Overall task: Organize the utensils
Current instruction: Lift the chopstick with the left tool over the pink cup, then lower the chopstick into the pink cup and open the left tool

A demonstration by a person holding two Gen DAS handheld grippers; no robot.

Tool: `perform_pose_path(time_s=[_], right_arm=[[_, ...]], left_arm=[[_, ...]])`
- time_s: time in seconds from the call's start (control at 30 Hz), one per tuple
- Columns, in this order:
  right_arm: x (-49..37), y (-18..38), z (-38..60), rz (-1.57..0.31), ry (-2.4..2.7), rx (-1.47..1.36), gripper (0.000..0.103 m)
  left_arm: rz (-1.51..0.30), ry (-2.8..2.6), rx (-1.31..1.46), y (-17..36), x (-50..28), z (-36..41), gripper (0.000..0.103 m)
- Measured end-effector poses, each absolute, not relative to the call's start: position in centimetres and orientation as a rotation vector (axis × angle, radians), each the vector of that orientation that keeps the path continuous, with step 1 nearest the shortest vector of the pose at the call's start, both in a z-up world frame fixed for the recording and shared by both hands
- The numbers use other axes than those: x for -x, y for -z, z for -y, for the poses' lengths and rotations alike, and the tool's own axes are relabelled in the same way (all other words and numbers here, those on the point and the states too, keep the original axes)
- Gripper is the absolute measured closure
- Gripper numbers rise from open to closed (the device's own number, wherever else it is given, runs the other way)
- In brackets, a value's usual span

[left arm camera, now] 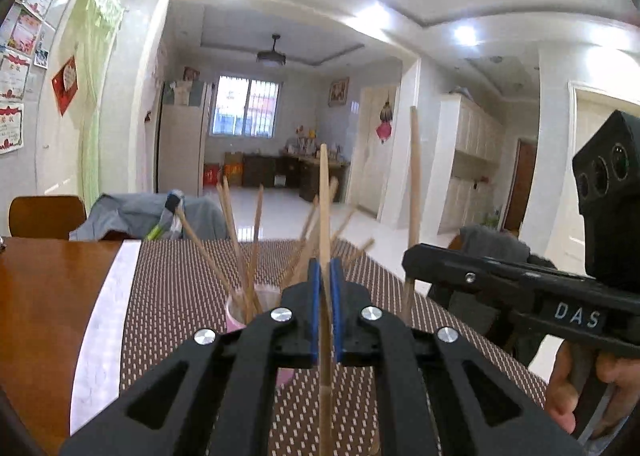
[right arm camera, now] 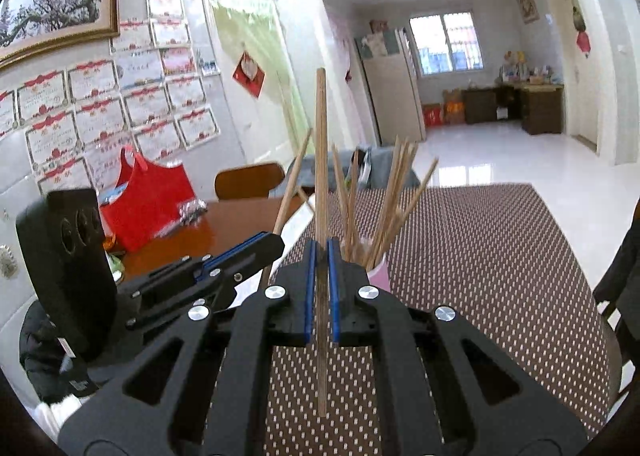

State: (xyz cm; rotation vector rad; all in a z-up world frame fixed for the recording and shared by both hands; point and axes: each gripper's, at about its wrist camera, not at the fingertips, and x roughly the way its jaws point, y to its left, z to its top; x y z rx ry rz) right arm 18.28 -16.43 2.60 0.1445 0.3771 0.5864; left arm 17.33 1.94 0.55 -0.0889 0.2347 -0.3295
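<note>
My left gripper (left arm camera: 325, 268) is shut on one wooden chopstick (left arm camera: 324, 184), which stands upright between its blue pads. Just beyond it, a pink cup (left arm camera: 240, 314) holds several chopsticks fanned outward. The right gripper (left arm camera: 411, 260) enters from the right, gripping a second upright chopstick (left arm camera: 415, 176). In the right wrist view, my right gripper (right arm camera: 321, 252) is shut on that chopstick (right arm camera: 321, 136), with the pink cup (right arm camera: 380, 276) just behind its right finger. The left gripper (right arm camera: 276, 245) sits to the left, clamped on its chopstick (right arm camera: 292, 184).
A brown dotted placemat (right arm camera: 480, 256) covers the wooden table (left arm camera: 48, 296) under the cup. A red bag (right arm camera: 148, 196) and small clutter lie at the table's left. A wooden chair (right arm camera: 248, 180) and grey cloth (left arm camera: 132, 216) stand behind the table. A hand (left arm camera: 568, 396) holds the right gripper.
</note>
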Motion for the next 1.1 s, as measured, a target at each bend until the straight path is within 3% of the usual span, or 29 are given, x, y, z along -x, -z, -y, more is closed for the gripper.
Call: perform_pose_path(time_s=[0.73, 1.1], right_arm=[[-24.3, -5.0, 12.7, -0.228, -0.549, -0.193, 0.096], [-26.5, -4.6, 12.9, -0.206, -0.512, -0.218, 0.096]], left_arm=[[0.088, 0.193, 0.266, -0.7, -25.5, -5.4, 0.097], [0.137, 0.093, 0.236, 0.3, -27.8, -4.1, 0.097]])
